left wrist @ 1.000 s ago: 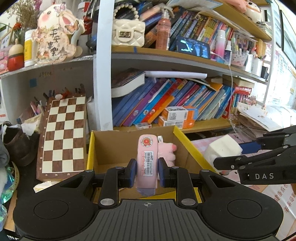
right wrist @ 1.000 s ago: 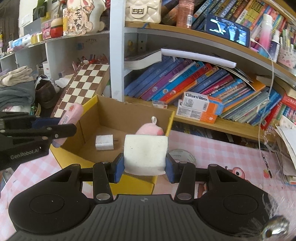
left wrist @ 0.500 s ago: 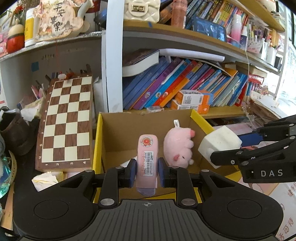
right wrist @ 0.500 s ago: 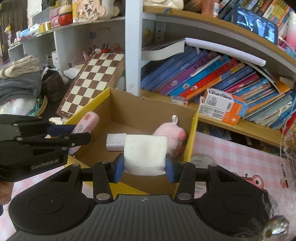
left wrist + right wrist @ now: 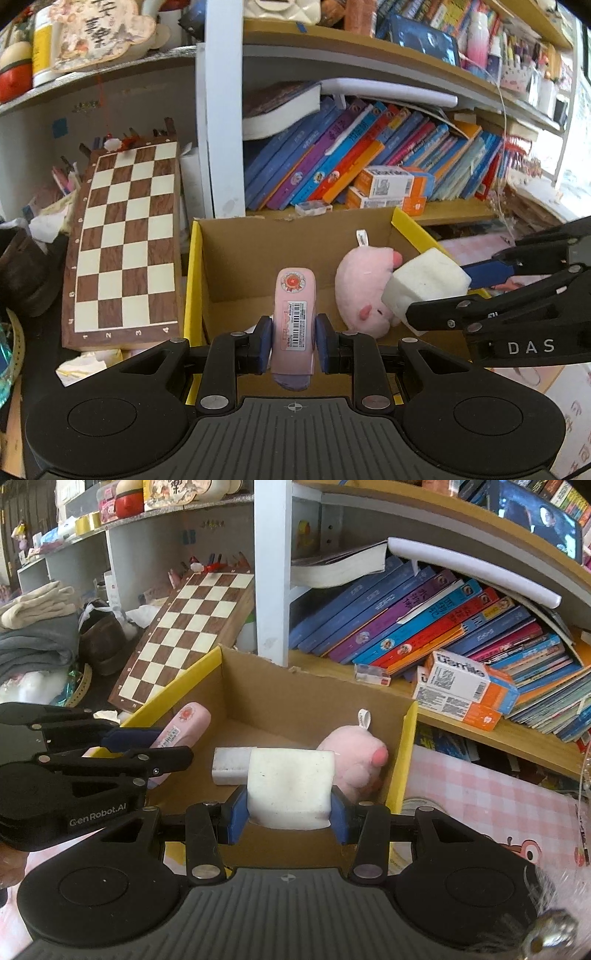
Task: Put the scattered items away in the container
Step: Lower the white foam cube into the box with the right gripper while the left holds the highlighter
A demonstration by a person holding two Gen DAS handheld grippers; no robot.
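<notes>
In the cardboard box point(image 5: 317, 705) lay one pink plush toy point(image 5: 354, 757) and one white adapter point(image 5: 231, 766); two orange-and-white cartons point(image 5: 465, 686) sat behind it.

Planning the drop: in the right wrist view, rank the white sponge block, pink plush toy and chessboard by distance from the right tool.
1. White sponge block, gripped in the right tool.
2. Pink plush toy, just beyond, inside the box at right.
3. Chessboard, far left, leaning outside.

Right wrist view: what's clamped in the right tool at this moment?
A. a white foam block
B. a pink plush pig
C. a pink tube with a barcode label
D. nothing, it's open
A: the white foam block sits squeezed between the right tool's blue pads, above the cardboard box; the plush pig lies inside the box.
</notes>
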